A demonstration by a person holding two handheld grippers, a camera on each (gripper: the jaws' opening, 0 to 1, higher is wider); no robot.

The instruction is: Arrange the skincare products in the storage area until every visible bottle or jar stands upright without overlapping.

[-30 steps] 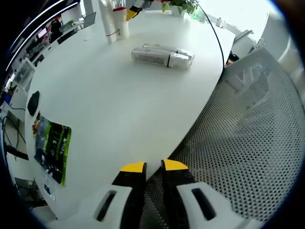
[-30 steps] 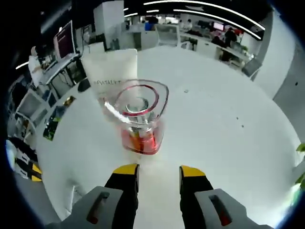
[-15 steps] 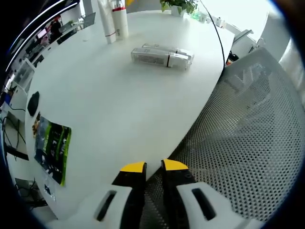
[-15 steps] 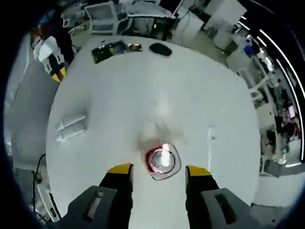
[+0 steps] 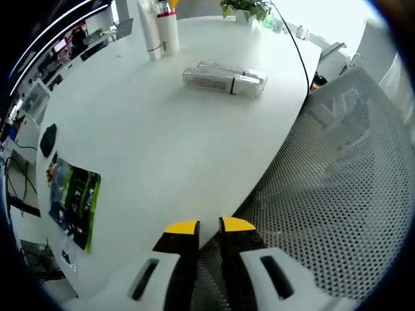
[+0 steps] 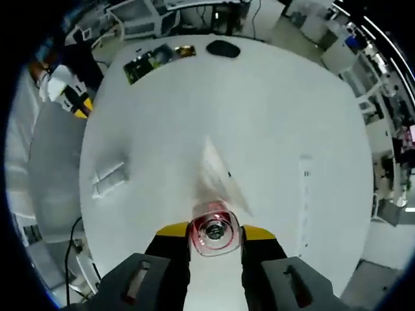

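Two silver bottles point(image 5: 224, 79) lie side by side on the white table point(image 5: 149, 149), also seen from above as the lying pair point(image 6: 109, 179). At the far edge a white tube point(image 5: 150, 29) and a clear bottle with red inside point(image 5: 170, 29) stand upright. My right gripper point(image 6: 215, 231) looks straight down and is shut on the red-rimmed bottle's top point(image 6: 214, 228); the white tube point(image 6: 217, 172) stands just beyond it. My left gripper point(image 5: 209, 226) hangs over the table's near edge, shut on nothing.
A mesh chair back point(image 5: 331, 194) presses against the table's edge. A green packet point(image 5: 72, 201) and a black mouse point(image 5: 47, 139) lie at the left side. A black cable point(image 5: 295, 52) runs past a potted plant point(image 5: 246, 8).
The right gripper's jaws have closed in on the red-rimmed bottle's top, and its view now looks more squarely down. The left gripper has barely moved.
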